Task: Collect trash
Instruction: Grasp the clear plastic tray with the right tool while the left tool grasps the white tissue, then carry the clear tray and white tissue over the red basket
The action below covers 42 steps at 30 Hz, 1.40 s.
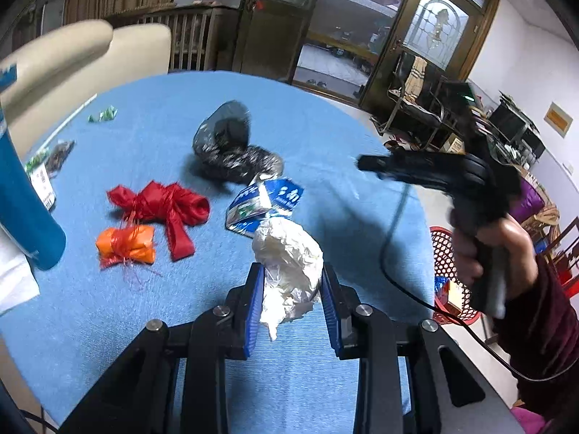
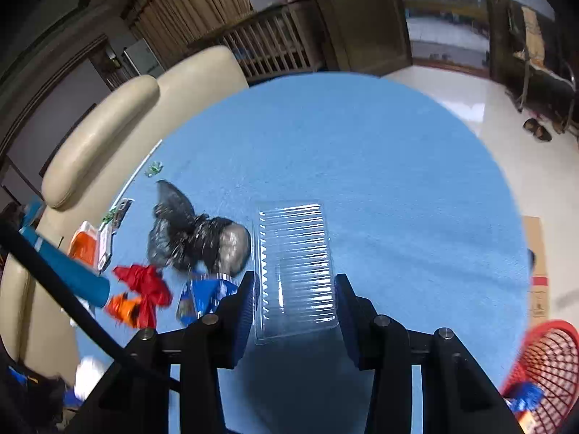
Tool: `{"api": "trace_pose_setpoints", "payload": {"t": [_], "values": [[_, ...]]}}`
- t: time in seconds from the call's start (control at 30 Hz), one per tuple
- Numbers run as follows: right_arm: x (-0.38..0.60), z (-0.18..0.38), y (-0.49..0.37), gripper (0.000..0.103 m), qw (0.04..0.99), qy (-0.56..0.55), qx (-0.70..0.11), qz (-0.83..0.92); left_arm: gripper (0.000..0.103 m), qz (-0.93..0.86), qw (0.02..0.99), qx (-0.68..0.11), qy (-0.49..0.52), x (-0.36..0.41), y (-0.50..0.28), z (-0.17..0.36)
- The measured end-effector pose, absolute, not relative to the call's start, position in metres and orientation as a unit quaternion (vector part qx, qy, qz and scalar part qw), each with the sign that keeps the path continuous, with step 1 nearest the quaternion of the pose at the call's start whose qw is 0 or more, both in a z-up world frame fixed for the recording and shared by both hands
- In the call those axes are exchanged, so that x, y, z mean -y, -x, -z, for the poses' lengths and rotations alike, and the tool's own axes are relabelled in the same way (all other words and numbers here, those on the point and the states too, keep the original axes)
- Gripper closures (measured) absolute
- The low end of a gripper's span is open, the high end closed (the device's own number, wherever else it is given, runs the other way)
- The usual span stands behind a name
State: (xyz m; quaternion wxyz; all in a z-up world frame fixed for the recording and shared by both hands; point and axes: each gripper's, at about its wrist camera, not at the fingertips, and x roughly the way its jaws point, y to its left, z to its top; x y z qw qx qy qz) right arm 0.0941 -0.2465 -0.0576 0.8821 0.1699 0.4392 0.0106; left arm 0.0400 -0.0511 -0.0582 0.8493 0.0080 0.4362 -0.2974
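Note:
My left gripper point(image 1: 289, 282) is shut on a crumpled white plastic wad point(image 1: 289, 253), held just above the blue round table point(image 1: 325, 126). In the right wrist view, my right gripper point(image 2: 295, 282) is shut on a clear ribbed plastic tray point(image 2: 295, 253), with both pads against its long sides. The left wrist view shows the right gripper point(image 1: 365, 162) blurred over the table's right edge, with a hand point(image 1: 488, 253) holding it. On the cloth lie a black bag point(image 1: 231, 144), a red ribbon bundle point(image 1: 163, 206), an orange wad point(image 1: 126, 246) and a blue-white wrapper point(image 1: 264, 202).
A red mesh basket point(image 1: 447, 275) point(image 2: 546, 365) with some trash in it stands on the floor to the table's right. A blue cylinder point(image 1: 21, 199) stands at the left edge and a green wrapper point(image 1: 103, 114) lies far left. Cream chairs point(image 2: 144, 108) stand behind the table.

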Motion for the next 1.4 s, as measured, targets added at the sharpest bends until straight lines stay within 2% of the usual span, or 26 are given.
{"api": "trace_pose_setpoints", "payload": {"t": [0.57, 0.87, 1.4], "values": [[0.281, -0.004, 0.061, 0.058, 0.912, -0.198, -0.358, 0.003, 0.071, 0.291, 0.872, -0.381, -0.101, 0.108, 0.015, 0.004], [0.299, -0.015, 0.099, 0.058, 0.921, -0.197, -0.337, 0.017, 0.071, 0.286, 0.88, -0.345, -0.156, 0.141, 0.036, -0.018], [0.339, -0.013, 0.133, 0.058, 0.923, -0.223, -0.309, 0.049, 0.071, 0.306, 0.869, -0.327, -0.211, 0.204, 0.049, -0.019]]}}
